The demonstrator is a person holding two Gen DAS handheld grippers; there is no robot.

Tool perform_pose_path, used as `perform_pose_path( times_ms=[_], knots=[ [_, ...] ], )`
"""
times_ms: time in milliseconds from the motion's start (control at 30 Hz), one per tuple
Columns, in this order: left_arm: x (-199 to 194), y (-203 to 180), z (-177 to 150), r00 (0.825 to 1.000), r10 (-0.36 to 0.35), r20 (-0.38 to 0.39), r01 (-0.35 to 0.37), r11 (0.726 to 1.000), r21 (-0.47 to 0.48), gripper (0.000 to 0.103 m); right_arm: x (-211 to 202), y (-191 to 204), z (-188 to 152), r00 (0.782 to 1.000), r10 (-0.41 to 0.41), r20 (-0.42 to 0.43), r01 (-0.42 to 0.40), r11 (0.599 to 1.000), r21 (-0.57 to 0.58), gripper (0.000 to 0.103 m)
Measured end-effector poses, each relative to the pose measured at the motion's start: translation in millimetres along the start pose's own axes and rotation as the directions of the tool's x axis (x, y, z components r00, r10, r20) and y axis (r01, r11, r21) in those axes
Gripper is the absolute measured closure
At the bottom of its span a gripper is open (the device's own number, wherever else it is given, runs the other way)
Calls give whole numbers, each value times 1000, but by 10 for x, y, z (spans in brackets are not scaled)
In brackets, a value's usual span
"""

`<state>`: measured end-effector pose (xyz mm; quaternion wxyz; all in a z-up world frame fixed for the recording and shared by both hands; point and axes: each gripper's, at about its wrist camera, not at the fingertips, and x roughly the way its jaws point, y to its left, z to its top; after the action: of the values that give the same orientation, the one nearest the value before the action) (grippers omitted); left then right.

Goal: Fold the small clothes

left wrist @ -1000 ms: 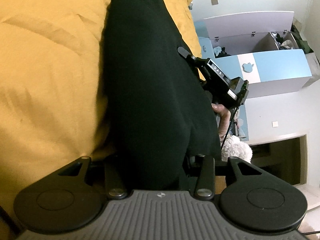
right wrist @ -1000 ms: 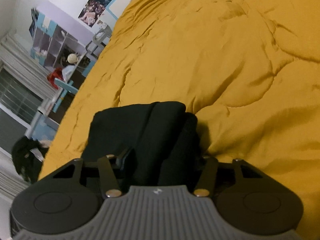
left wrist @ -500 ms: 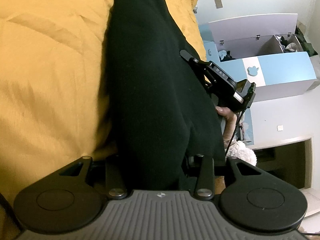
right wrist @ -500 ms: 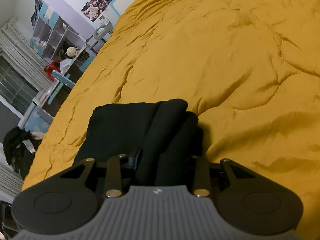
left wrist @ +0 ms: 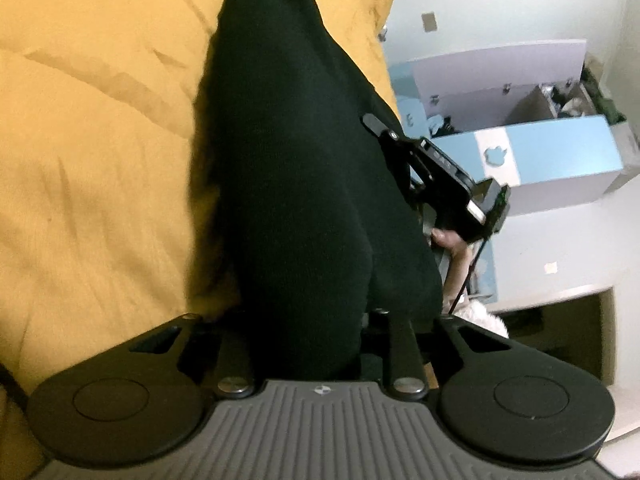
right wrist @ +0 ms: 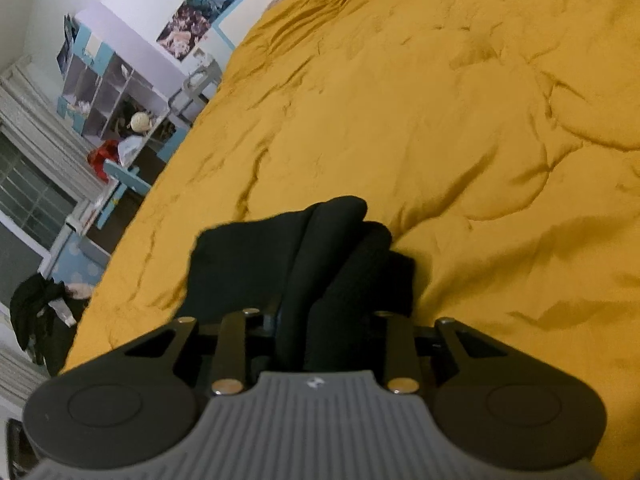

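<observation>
A black garment hangs stretched over the yellow bedspread. My left gripper is shut on its near end; the fingertips are hidden in the cloth. The right gripper's body shows at the garment's far right edge, held by a hand. In the right wrist view, my right gripper is shut on a bunched fold of the black garment, the rest of which lies on the bedspread.
A blue and white cabinet stands beyond the bed's edge in the left wrist view. In the right wrist view a shelf unit, a blue chair and a window lie past the bed's left edge.
Both grippers have moved with the garment still held; the views have shifted slightly and the garment's fold sits a little further along the bed.
</observation>
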<state>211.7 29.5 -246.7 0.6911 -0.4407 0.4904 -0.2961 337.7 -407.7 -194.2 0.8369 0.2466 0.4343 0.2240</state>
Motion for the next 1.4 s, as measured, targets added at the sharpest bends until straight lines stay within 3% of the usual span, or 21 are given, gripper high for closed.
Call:
perform_pose_path(
  times_ms=[133, 233, 500, 633, 833, 967, 1067, 1133, 1200, 1300, 1400],
  knots=[
    [-85, -146, 18, 1000, 2, 25, -2, 1000, 16, 78, -157, 436, 116, 996, -85, 9, 85, 990, -113, 81],
    [-214, -339, 83, 999, -1, 33, -1, 998, 62, 79, -296, 843, 221, 995, -96, 16, 97, 980, -175, 81],
    [-1047, -763, 169, 989, -32, 145, 5, 983, 183, 80, -471, 1972, 400, 998, -43, 55, 56, 961, -271, 81],
    [-1554, -766, 111, 972, -32, 232, -13, 982, 190, 80, -268, 2488, 400, 999, 1, 34, 9, 951, -308, 81],
    [-2256, -480, -206, 926, -12, 378, -49, 987, 153, 80, 370, 3091, 239, 990, 134, -35, -138, 946, -292, 81],
    [-2437, 71, -513, 915, 65, 397, -82, 996, 26, 80, 1017, 3060, -97, 979, 132, -157, -162, 966, -201, 81],
    [-2506, 518, -665, 915, 109, 389, -89, 994, -71, 81, 1473, 2931, -502, 970, 45, -237, -96, 974, -206, 80],
    [-2487, 714, -708, 926, 109, 362, -82, 993, -90, 82, 1651, 2756, -746, 964, -23, -264, -33, 979, -203, 76],
    [-2434, 802, -739, 935, 106, 338, -82, 993, -86, 82, 1617, 2548, -857, 970, -24, -242, -19, 985, -171, 65],
    [-2441, 863, -712, 943, 96, 319, -79, 995, -64, 82, 1351, 2201, -775, 979, 78, -189, -79, 997, -2, 60],
    [-2439, 962, -689, 953, 68, 296, -52, 997, -60, 82, 1033, 1911, -750, 975, 153, -163, -134, 983, 123, 53]
  ],
)
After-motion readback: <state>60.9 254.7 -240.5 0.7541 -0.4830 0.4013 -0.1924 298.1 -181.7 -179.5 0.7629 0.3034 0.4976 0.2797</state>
